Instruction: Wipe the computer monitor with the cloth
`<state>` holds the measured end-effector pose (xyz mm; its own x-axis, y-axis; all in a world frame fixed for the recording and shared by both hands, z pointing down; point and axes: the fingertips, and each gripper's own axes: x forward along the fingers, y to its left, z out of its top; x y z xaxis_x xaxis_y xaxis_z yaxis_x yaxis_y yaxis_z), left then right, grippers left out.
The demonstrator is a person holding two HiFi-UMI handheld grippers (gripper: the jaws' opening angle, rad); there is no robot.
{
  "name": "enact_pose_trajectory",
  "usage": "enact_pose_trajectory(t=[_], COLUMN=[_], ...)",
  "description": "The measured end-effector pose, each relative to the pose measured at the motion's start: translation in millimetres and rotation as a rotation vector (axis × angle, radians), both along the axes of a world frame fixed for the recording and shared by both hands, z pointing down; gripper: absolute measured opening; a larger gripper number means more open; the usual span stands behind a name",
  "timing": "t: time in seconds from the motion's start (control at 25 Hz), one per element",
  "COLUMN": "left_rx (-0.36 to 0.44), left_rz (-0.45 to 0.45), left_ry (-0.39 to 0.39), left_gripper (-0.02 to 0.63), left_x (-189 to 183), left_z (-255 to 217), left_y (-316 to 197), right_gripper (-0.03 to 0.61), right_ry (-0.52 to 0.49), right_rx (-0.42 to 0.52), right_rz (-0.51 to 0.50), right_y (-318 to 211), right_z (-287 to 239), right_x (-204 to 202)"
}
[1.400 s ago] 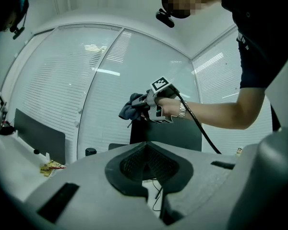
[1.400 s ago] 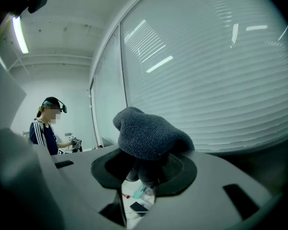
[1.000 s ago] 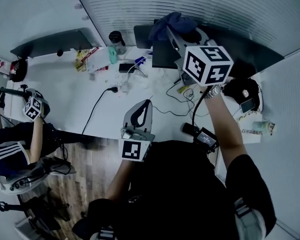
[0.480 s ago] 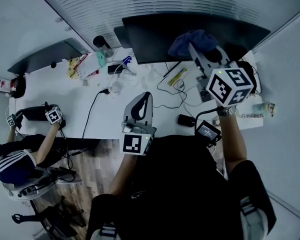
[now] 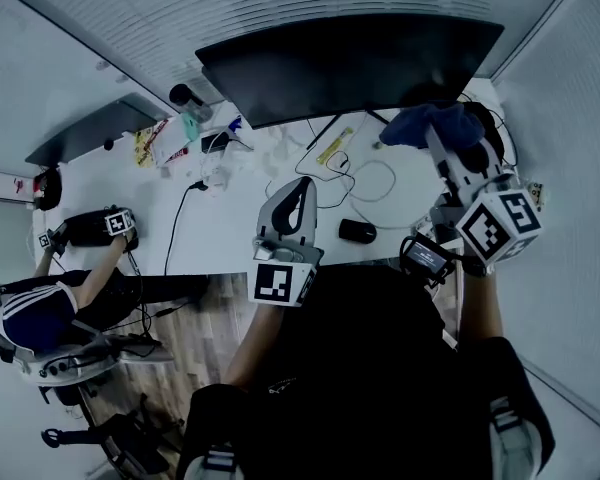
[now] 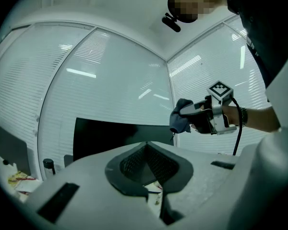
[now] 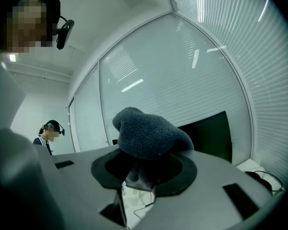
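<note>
Head view, looking steeply down on a white table (image 5: pixel 230 230) set against a wall of closed blinds. A wide, dark computer monitor (image 5: pixel 350 63) stands along the far edge of the table, its screen blank.

The right tool (image 5: pixel 444 146) is raised near the monitor's lower right corner. Its jaws are clamped on a bunched blue-grey cloth (image 5: pixel 425 126), which bulges out over the tips. Whether the cloth touches the screen cannot be told. In the right gripper view the cloth (image 7: pixel 149 133) fills the gap between the jaws, with the monitor (image 7: pixel 209 135) behind it to the right.

The left tool (image 5: pixel 287 218) hangs over the near edge of the table, well apart from the monitor. In the left gripper view its jaws (image 6: pixel 148 164) are drawn together with nothing between them, and the monitor (image 6: pixel 115 138) shows beyond, the cloth (image 6: pixel 181 121) at its right end.

Loose cables (image 5: pixel 365 180) and 1 black mouse (image 5: pixel 358 231) lie on the table below the monitor. A dark bottle (image 5: pixel 185 98) and some packets (image 5: pixel 160 143) sit toward the left. A 2nd person (image 5: pixel 30 308) sits at the far left of the table.
</note>
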<state>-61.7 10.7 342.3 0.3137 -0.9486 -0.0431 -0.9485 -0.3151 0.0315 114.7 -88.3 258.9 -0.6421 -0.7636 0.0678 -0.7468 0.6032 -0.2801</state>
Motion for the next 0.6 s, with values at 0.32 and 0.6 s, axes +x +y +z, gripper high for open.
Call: enact_pose_trajectory(t=[0.32, 0.6], left_rx=[0.004, 0.020], left_rz=[0.014, 0.011], left_ry=[-0.022, -0.027], left_gripper=[0.008, 0.008], left_x=[62.7, 105.5], left_z=[-3.5, -6.7], left_y=[7.7, 18.9], right_gripper=[0.126, 0.124], right_ry=[0.005, 0.075], right_rx=[0.008, 0.024], right_rz=[0.075, 0.047], right_y=[24.1, 53.9], right_z=[8.1, 37.3], right_x=[95.8, 125.6])
